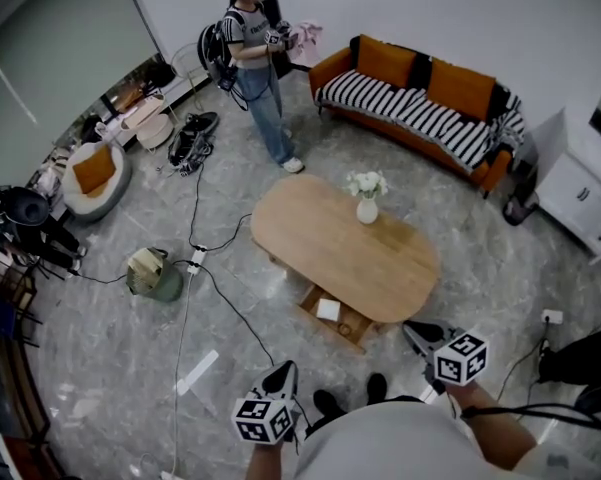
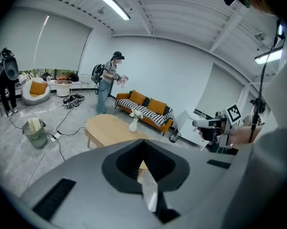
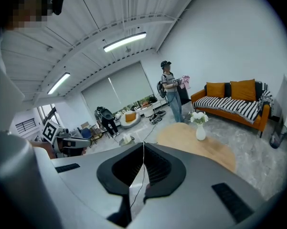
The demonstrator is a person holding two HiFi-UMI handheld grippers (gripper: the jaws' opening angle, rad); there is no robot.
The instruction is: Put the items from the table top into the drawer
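- L gripper (image 1: 280,378), 7 o'clock of table (image 1: 310,233): jaws pressed together, nothing btwn.
- R gripper (image 1: 420,336), 5 o'clock: jaws closed up too, empty.
- Flower vase (image 1: 367,208) upright on tabletop, 12 o'clock side.
- Drawer (image 1: 355,332) pulled out at 6 o'clock edge, white box (image 1: 328,310) inside.

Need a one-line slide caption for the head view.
Left tongs and right tongs hover near an oval table bearing a flower vase, its drawer open below.
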